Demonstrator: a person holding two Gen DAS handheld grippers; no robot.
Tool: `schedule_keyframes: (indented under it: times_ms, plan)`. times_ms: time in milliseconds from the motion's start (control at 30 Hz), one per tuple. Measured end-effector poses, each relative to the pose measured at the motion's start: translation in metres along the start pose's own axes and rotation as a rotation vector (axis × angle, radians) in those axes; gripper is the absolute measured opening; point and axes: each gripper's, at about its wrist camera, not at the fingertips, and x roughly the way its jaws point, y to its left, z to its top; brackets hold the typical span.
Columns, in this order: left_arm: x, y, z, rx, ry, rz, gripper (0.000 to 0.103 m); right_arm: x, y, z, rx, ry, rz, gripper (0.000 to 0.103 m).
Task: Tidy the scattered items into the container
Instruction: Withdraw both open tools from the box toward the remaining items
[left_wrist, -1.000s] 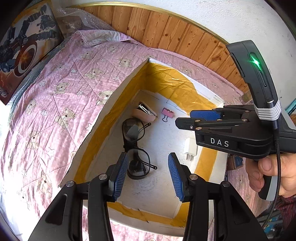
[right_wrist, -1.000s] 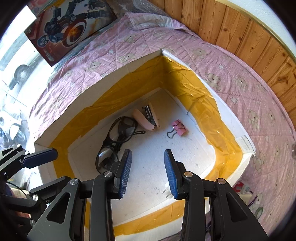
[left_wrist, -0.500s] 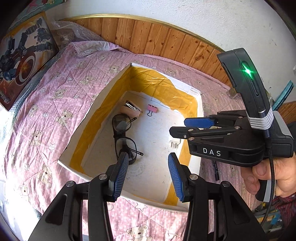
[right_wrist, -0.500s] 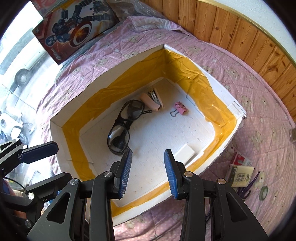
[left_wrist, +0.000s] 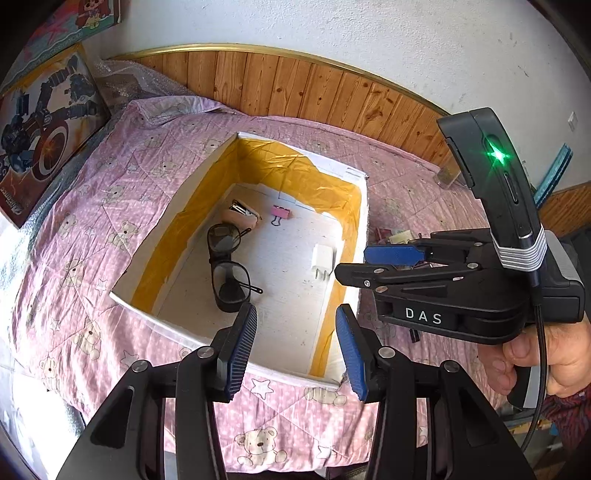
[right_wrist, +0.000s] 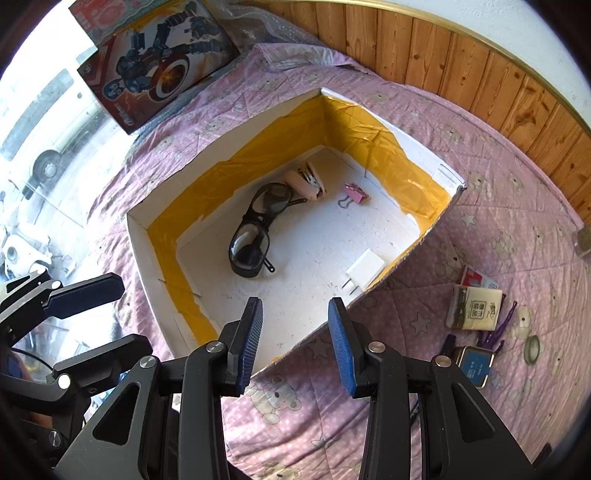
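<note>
Where pink quilt (right_wrist: 498, 192) meets wood panelling (left_wrist: 295, 88), box (right_wrist: 147, 254) sits.

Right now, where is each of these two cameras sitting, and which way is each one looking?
Left wrist view: sits on the left tool, looking forward and down over the open box on the pink quilt; the right tool and the hand holding it show at right.
Right wrist view: sits on the right tool, looking down into the box from its other side; the left tool shows at lower left.
Both share the box, glasses, pink clip, white charger and wood-panelled wall.
</note>
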Motion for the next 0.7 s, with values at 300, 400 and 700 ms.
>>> schedule_keyframes:
  times_ms: [300,400,700]
  plan:
    - [-0.016,-0.019,-0.014,0.029,-0.018,-0.002,0.046,-0.020,0.003,-0.027,-0.005,-0.027,0.003,0.042]
    - [-0.020,-0.026,-0.019,0.040,-0.023,-0.005,0.046,-0.026,0.003,-0.037,-0.003,-0.036,0.003,0.042]
    - [-0.030,-0.046,-0.031,0.068,-0.033,-0.018,0.048,-0.044,0.000,-0.063,0.012,-0.061,0.011,0.043]
